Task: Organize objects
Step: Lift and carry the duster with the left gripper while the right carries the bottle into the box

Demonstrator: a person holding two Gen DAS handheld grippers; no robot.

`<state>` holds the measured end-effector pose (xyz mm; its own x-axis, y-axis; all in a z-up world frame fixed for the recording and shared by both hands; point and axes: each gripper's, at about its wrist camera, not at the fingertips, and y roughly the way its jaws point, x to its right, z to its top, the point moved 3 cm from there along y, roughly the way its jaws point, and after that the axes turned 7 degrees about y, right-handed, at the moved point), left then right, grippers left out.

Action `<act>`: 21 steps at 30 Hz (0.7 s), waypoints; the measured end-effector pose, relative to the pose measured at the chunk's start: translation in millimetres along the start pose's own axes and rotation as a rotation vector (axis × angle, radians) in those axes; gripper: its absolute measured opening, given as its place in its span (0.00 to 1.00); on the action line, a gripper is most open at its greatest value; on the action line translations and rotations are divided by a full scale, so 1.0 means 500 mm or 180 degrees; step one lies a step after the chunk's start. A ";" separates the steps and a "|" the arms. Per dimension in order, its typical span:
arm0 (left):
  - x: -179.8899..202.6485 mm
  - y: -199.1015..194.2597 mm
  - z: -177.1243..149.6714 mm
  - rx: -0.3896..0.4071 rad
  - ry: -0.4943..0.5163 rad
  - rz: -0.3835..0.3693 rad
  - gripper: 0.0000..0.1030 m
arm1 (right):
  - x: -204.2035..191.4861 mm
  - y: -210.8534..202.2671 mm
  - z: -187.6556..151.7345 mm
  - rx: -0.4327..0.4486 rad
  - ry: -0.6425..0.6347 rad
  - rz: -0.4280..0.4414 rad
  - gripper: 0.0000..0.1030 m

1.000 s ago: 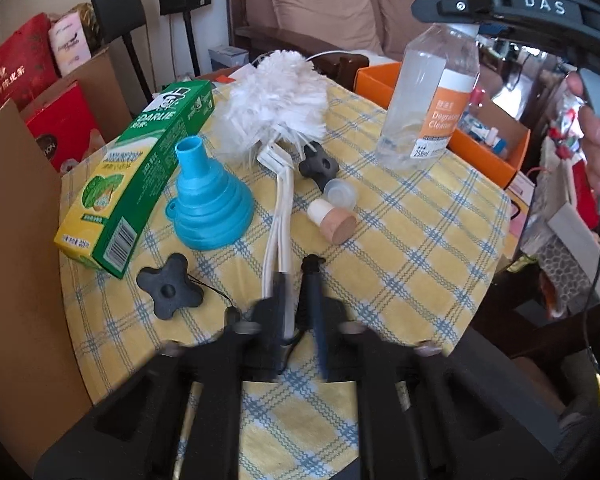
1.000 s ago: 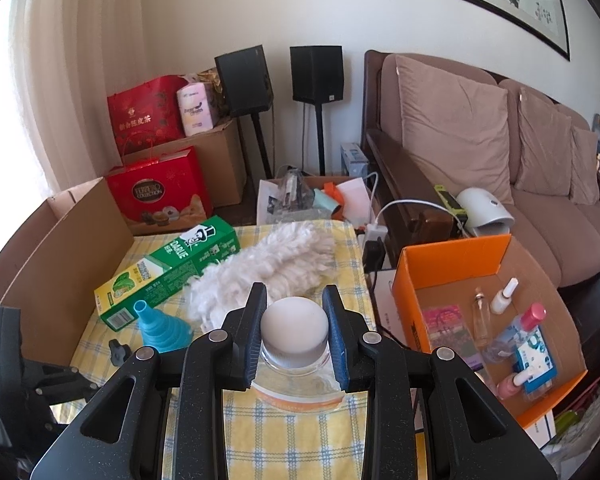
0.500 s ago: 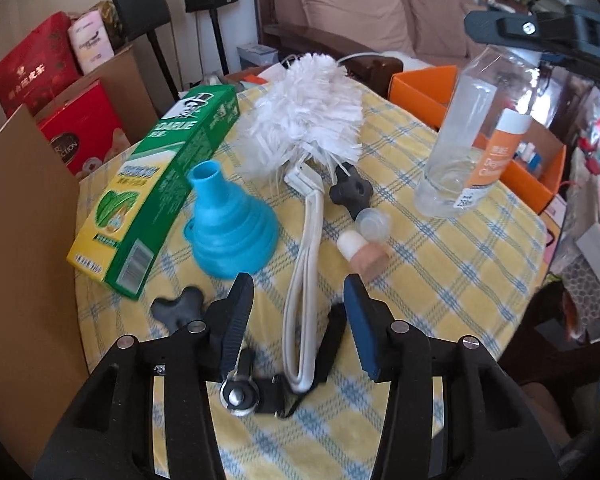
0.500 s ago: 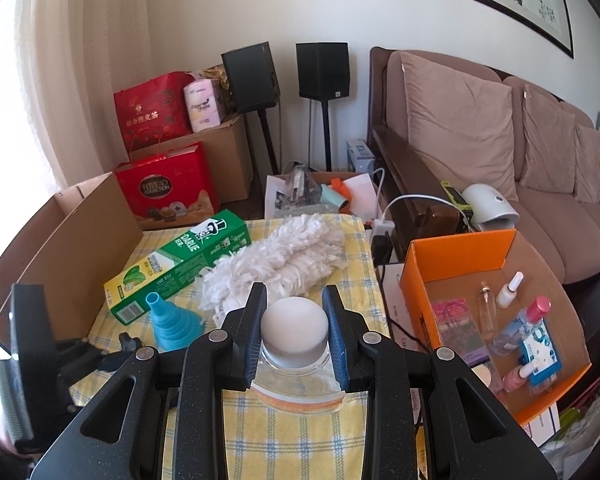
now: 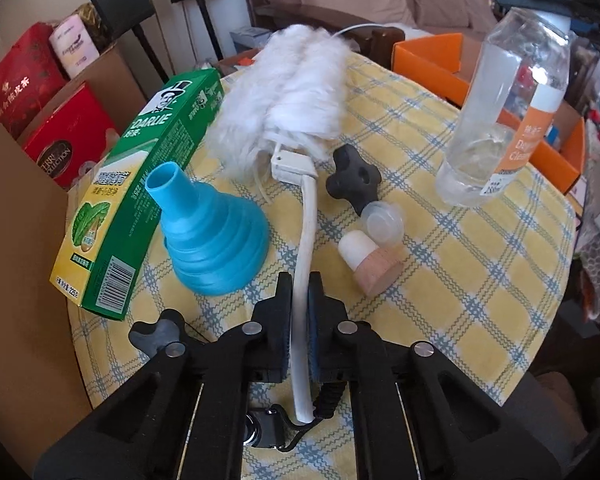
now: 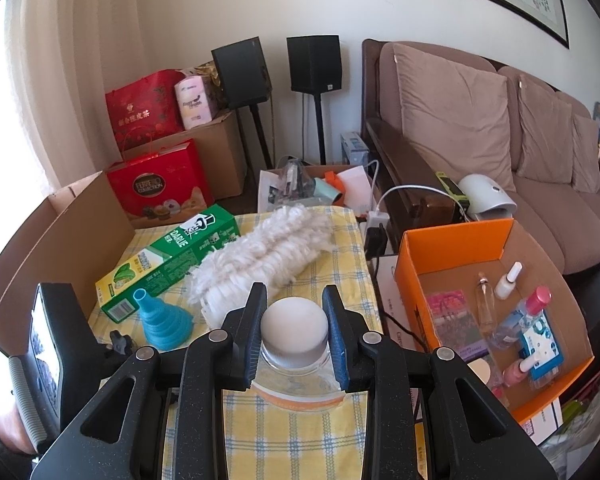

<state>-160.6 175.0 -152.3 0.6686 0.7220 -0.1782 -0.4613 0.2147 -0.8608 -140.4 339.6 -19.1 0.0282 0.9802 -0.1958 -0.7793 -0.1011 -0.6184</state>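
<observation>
A home living room: a brown cushioned fabric sofa (image 6: 500,148), black stand-mounted speakers (image 6: 314,64) and a yellow checked tablecloth (image 5: 460,248).

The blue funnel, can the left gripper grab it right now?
Probably not yet: the left gripper is shut on the duster handle. The blue funnel sits close beside it, uncovered, so letting go first would free the way.

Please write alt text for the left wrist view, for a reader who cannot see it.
The left gripper is shut on the white plastic handle of a fluffy white duster lying on a yellow checked tablecloth. Nearby lie a blue collapsible funnel, a green toothpaste box and a clear cleaner bottle.
</observation>
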 end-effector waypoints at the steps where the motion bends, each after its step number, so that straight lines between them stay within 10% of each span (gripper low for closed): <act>1: 0.000 -0.006 0.002 0.0055 -0.0028 -0.0027 0.06 | 0.000 0.000 -0.001 0.0000 -0.0001 0.0004 0.28; 21: -0.040 -0.192 0.047 0.0767 -0.0315 -0.0103 0.06 | -0.034 -0.068 0.052 0.0172 -0.0187 0.0036 0.28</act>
<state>-143.3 155.2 -55.0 0.6304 0.7705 -0.0947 -0.5742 0.3807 -0.7249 -130.6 331.0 25.3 -0.0163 0.9875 -0.1567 -0.8121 -0.1045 -0.5740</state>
